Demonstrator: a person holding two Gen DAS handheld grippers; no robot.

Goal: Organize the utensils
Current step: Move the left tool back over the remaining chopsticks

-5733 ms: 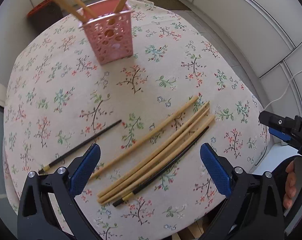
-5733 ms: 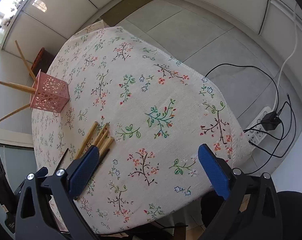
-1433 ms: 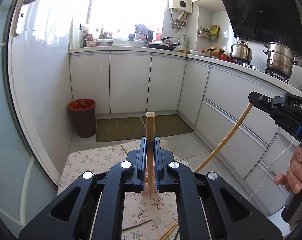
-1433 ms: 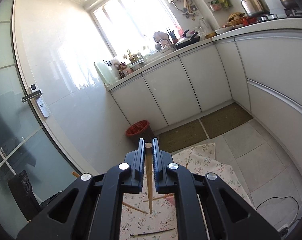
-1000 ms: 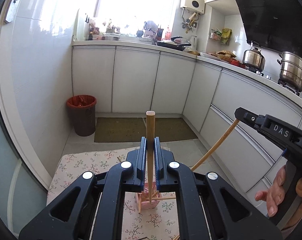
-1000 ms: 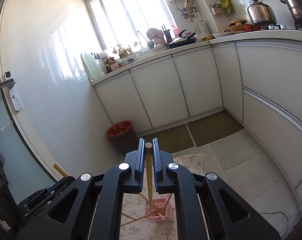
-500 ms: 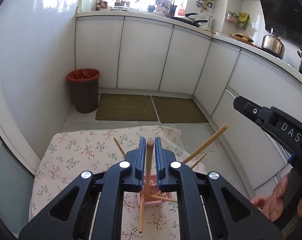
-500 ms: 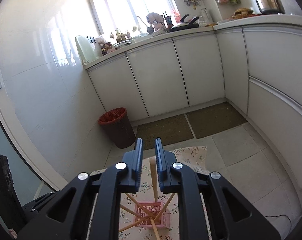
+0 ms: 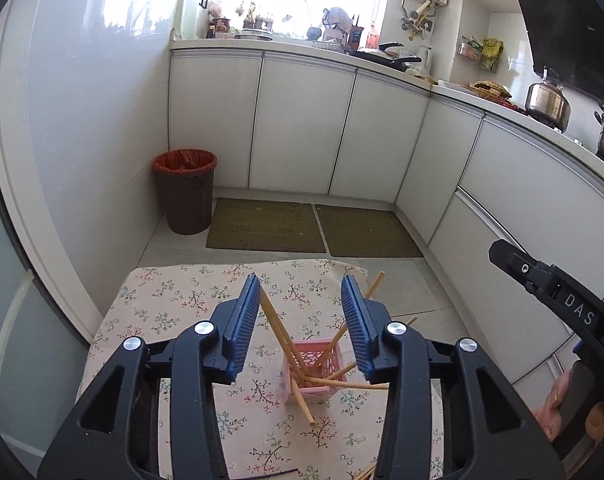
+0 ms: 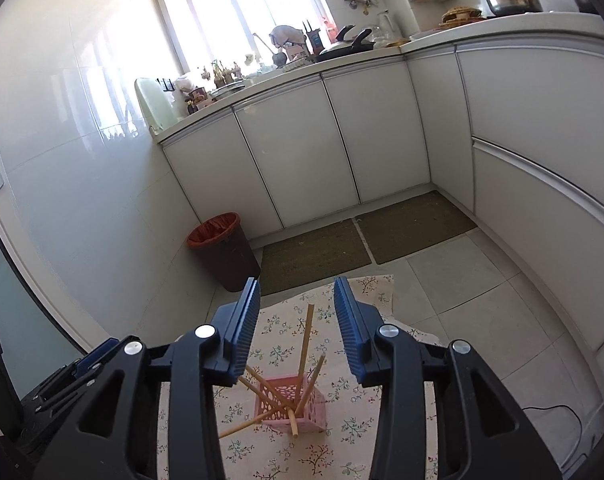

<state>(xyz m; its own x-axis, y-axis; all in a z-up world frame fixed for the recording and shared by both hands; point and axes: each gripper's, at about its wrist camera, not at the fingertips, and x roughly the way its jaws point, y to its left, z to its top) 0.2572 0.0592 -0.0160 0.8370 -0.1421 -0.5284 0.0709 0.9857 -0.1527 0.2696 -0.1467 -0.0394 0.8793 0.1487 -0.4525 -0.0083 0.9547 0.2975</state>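
Observation:
A pink perforated holder (image 9: 316, 372) stands on the floral tablecloth (image 9: 174, 300), with several wooden chopsticks (image 9: 280, 336) leaning out of it at different angles. It also shows in the right wrist view (image 10: 292, 404) with its chopsticks (image 10: 305, 340). My left gripper (image 9: 300, 324) is open and empty, above the holder. My right gripper (image 10: 296, 322) is open and empty, also above the holder. A black chopstick (image 9: 278, 473) and a wooden chopstick tip (image 9: 364, 472) lie on the cloth near the bottom edge.
A brown bin with a red liner (image 9: 185, 192) stands on the floor by the wall. Two floor mats (image 9: 266, 226) lie before white cabinets (image 9: 302, 128). The right gripper's body (image 9: 558, 304) and the hand holding it show at the right.
Both grippers have opened and let go of their wooden chopsticks, which now stand in the pink holder. Both views have tilted down a little toward the table.

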